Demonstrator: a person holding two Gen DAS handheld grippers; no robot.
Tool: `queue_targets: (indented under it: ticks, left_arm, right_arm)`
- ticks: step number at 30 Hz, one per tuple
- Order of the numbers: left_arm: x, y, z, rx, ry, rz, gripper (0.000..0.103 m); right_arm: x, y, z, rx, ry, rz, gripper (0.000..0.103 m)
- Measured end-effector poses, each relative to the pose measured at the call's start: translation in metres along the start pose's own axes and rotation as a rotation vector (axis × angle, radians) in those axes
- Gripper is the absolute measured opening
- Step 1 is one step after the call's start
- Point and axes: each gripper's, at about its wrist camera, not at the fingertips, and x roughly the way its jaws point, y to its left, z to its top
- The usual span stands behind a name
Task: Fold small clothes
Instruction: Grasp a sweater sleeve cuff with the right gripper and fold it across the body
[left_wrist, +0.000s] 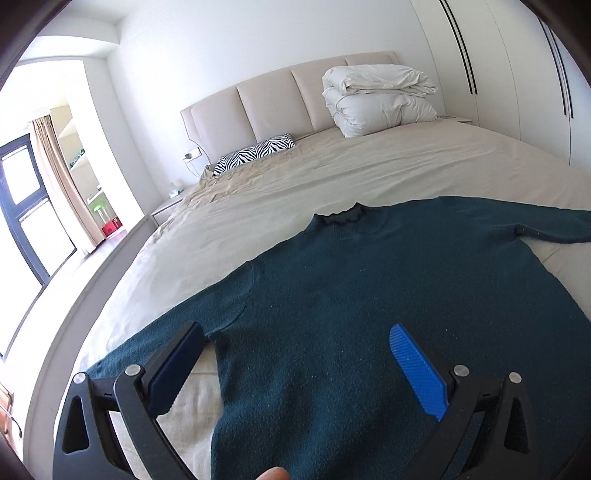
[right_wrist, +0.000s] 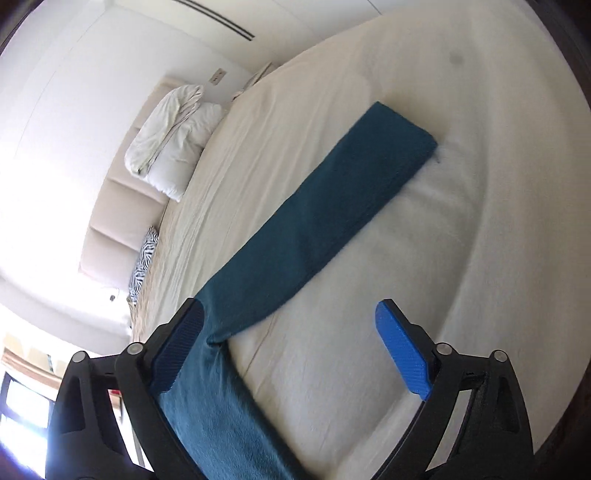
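The soft dark teal knitted sweater (left_wrist: 369, 295) lay flat and seemingly unfolded on the beige bed (left_wrist: 332, 177), under the gaping, empty left hand-held gripper (left_wrist: 295, 341) and right hand-held gripper (right_wrist: 291, 317).

The sweater (left_wrist: 369, 295) is matt, fuzzy teal knit; the bed sheet (left_wrist: 332, 177) is creased beige cloth; at 12 o'clock the headboard (left_wrist: 266, 99) is smooth and padded; the gripper pads (left_wrist: 417, 369) are ribbed blue plastic.
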Motion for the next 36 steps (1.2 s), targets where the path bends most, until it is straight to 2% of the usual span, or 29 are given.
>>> queue_targets:
  ticks: [2, 5, 8, 11, 13, 15, 16, 18, 19, 23, 26, 28, 31, 34, 36]
  left_arm:
    - [0.011, 0.001, 0.008, -0.022, 0.007, -0.067, 0.103]
    - [0.032, -0.005, 0.013, -0.031, 0.089, -0.083, 0.103]
    - [0.043, -0.01, 0.014, -0.051, 0.096, -0.102, 0.103]
    - [0.055, -0.021, 0.015, -0.008, 0.104, -0.064, 0.103]
    - [0.068, -0.021, 0.018, -0.041, 0.144, -0.122, 0.102]
    - [0.077, -0.013, 0.018, -0.125, 0.168, -0.198, 0.095]
    - [0.082, -0.011, 0.018, -0.16, 0.18, -0.238, 0.091]
    - [0.093, -0.006, 0.02, -0.201, 0.206, -0.294, 0.083]
    - [0.097, -0.005, 0.021, -0.217, 0.218, -0.319, 0.078]
    - [0.117, 0.004, 0.023, -0.32, 0.265, -0.446, 0.075]
    - [0.129, 0.013, 0.021, -0.421, 0.297, -0.534, 0.075]
    - [0.136, 0.019, 0.02, -0.477, 0.304, -0.57, 0.075]
    - [0.149, 0.027, 0.016, -0.572, 0.32, -0.637, 0.075]
    - [0.161, 0.039, 0.01, -0.673, 0.336, -0.709, 0.075]
    - [0.169, 0.042, 0.006, -0.713, 0.349, -0.743, 0.075]
  right_arm:
    - [0.016, -0.027, 0.026, 0.092, 0.027, 0.003, 0.077]
    - [0.034, -0.056, 0.055, 0.176, 0.022, 0.005, 0.064]
    - [0.05, -0.071, 0.074, 0.214, -0.007, 0.021, 0.062]
    - [0.064, -0.082, 0.096, 0.24, -0.021, 0.02, 0.059]
    - [0.074, -0.084, 0.11, 0.245, -0.022, 0.007, 0.047]
    - [0.083, -0.087, 0.121, 0.244, -0.023, -0.013, 0.029]
    - [0.086, -0.089, 0.127, 0.238, -0.024, -0.023, 0.027]
    - [0.094, -0.083, 0.136, 0.198, -0.022, -0.063, 0.011]
    - [0.097, -0.076, 0.14, 0.163, -0.02, -0.083, 0.009]
    - [0.106, -0.004, 0.144, -0.036, -0.031, -0.116, 0.008]
    - [0.121, 0.081, 0.126, -0.265, -0.019, -0.108, 0.007]
    - [0.132, 0.142, 0.092, -0.461, 0.012, -0.089, 0.007]
    - [0.158, 0.225, 0.019, -0.751, 0.08, -0.032, 0.007]
    - [0.195, 0.274, -0.062, -0.928, 0.173, 0.001, 0.007]
    - [0.22, 0.277, -0.107, -1.023, 0.234, -0.024, 0.007]
